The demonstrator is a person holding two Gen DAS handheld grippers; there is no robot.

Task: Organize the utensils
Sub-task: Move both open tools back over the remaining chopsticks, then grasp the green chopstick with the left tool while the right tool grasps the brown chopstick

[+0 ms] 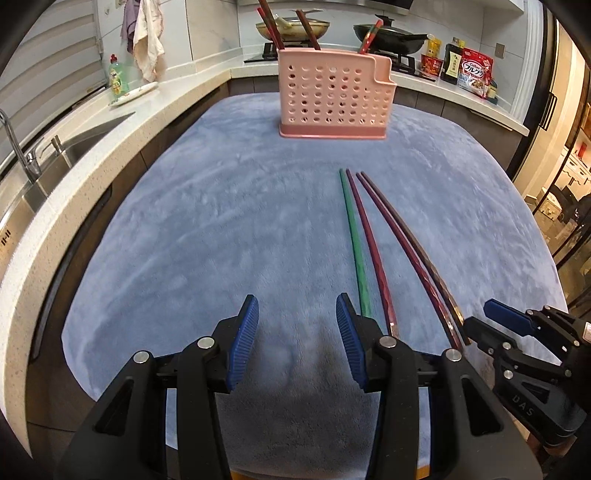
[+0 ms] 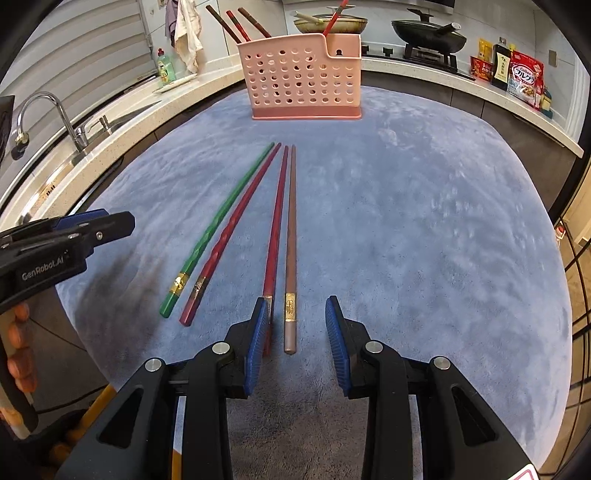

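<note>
A pink perforated utensil holder [image 1: 332, 98] stands at the far side of a blue mat [image 1: 221, 221], with several chopsticks upright in it; it also shows in the right wrist view [image 2: 304, 79]. Several chopsticks lie side by side on the mat: green [image 2: 221, 218], dark red [image 2: 240, 218], red [image 2: 277, 218] and brown [image 2: 291, 236]. My right gripper [image 2: 297, 328] is open, its jaws astride the near end of the brown chopstick. My left gripper [image 1: 297, 332] is open and empty, just left of the green chopstick [image 1: 352, 236].
A sink with a tap [image 2: 55, 110] lies left of the mat, with a green soap bottle [image 1: 119, 75] and hanging cloths behind. A stove with two pans [image 1: 388, 35] and food packets [image 1: 474, 70] stand on the back counter.
</note>
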